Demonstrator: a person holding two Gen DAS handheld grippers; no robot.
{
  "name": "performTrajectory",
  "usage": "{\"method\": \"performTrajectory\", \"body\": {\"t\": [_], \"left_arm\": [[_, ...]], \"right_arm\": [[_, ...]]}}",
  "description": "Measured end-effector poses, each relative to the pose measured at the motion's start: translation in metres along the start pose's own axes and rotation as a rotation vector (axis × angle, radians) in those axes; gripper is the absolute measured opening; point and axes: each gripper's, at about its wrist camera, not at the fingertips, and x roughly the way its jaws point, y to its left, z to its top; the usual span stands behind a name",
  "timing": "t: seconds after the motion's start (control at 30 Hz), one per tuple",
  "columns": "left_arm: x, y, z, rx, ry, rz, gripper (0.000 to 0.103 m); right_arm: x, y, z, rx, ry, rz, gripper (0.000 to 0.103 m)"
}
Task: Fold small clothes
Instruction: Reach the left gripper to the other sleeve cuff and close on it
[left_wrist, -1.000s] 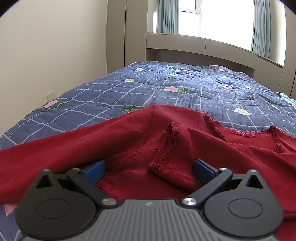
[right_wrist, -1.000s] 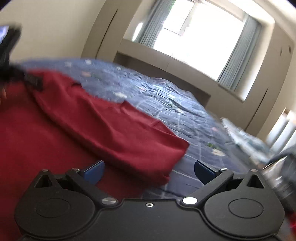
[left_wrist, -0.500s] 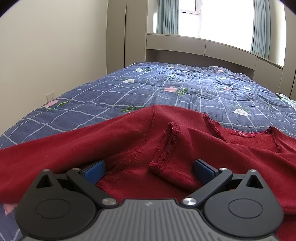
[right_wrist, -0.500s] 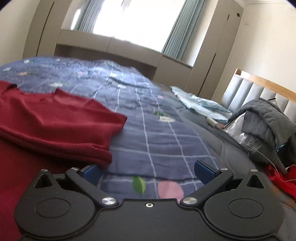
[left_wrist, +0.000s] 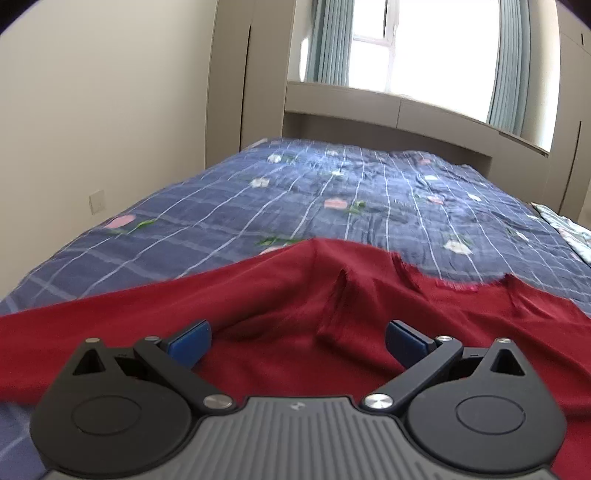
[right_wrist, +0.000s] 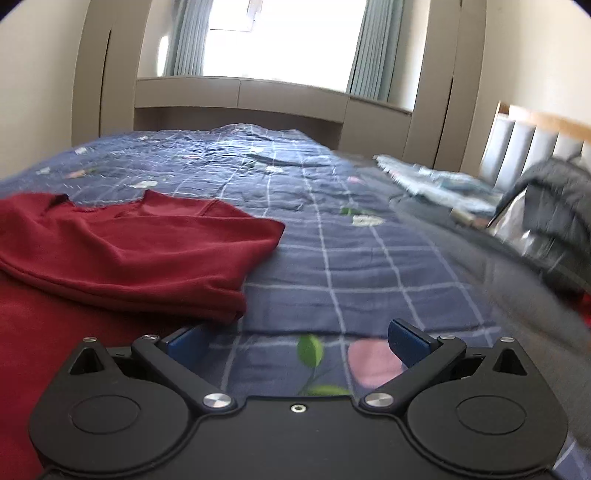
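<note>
Your left gripper (left_wrist: 297, 341) is spread wide, its blue fingertips (left_wrist: 190, 340) apart and holding nothing, low over the red top (left_wrist: 280, 332). The top fills the lower half of your left view, from 9 o'clock across to 3 o'clock. A folded sleeve edge (left_wrist: 334, 306) runs up between the fingertips toward 12 o'clock. The neckline with its pink label (left_wrist: 456, 286) sits at about 2 o'clock. Whether the fingertips touch the fabric you cannot tell; this view is slightly blurred.

Your right gripper (right_wrist: 297, 341) is also spread wide and empty. It sits over the blue checked quilt (right_wrist: 332, 258), just off the top's right edge. In this view the top (right_wrist: 129, 251) lies at 9 to 10 o'clock, with one sleeve folded over the body and its cuff end (right_wrist: 225, 299) just beyond your left fingertip (right_wrist: 184, 345). That fingertip is at the fabric's edge; the right one is over bare quilt, beside a printed pink flower (right_wrist: 369, 363) and green leaf (right_wrist: 310, 350).

At 2 to 3 o'clock in the right view you have a grey jacket (right_wrist: 554, 206) and a light blue cloth (right_wrist: 432, 177), both well apart from the top. A headboard (right_wrist: 532, 136) stands behind them. The window (right_wrist: 284, 33) is at 12 o'clock.
</note>
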Motion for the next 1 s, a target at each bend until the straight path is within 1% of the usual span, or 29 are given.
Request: {"method": "performTrajectory", "body": {"t": [0.13, 0.23, 0.3, 0.37, 0.43, 0.5, 0.63, 0.77, 0.83, 0.87, 0.9, 0.93, 1.0], "left_arm": [[-0.036, 0.046, -0.007, -0.06, 0.046, 0.081, 0.103], [-0.057, 0.097, -0.016, -0.156, 0.06, 0.171, 0.103], [-0.068, 0.134, -0.025, -0.24, 0.075, 0.23, 0.103], [-0.075, 0.171, -0.031, -0.338, 0.099, 0.288, 0.103], [-0.081, 0.204, -0.038, -0.429, 0.102, 0.333, 0.103], [-0.085, 0.228, -0.042, -0.5, 0.105, 0.365, 0.103], [-0.084, 0.256, -0.047, -0.634, 0.081, 0.366, 0.103], [-0.078, 0.269, -0.045, -0.744, 0.02, 0.412, 0.102], [-0.079, 0.277, -0.048, -0.795, -0.003, 0.435, 0.102], [-0.077, 0.279, -0.047, -0.816, -0.013, 0.453, 0.099], [-0.078, 0.282, -0.047, -0.83, -0.024, 0.473, 0.091], [-0.078, 0.284, -0.046, -0.838, -0.034, 0.491, 0.087], [-0.076, 0.289, -0.046, -0.855, -0.048, 0.504, 0.066]], "right_arm": [[-0.016, -0.008, -0.006, 0.061, -0.01, 0.08, 0.103], [-0.03, -0.014, -0.01, 0.104, -0.028, 0.119, 0.103], [-0.043, -0.015, -0.01, 0.112, -0.063, 0.158, 0.103], [-0.054, -0.008, -0.007, 0.073, -0.078, 0.19, 0.103], [-0.063, 0.005, -0.003, 0.008, -0.081, 0.222, 0.102], [-0.069, 0.019, 0.0, -0.044, -0.082, 0.262, 0.102], [-0.074, 0.048, -0.001, -0.104, -0.087, 0.336, 0.102], [-0.072, 0.069, -0.007, -0.136, -0.062, 0.373, 0.102], [-0.074, 0.076, -0.011, -0.172, -0.066, 0.368, 0.102], [-0.075, 0.079, -0.013, -0.192, -0.07, 0.363, 0.102], [-0.075, 0.08, -0.014, -0.201, -0.072, 0.365, 0.102], [-0.076, 0.082, -0.015, -0.209, -0.073, 0.37, 0.102], [-0.075, 0.083, -0.016, -0.212, -0.069, 0.373, 0.102]]}}
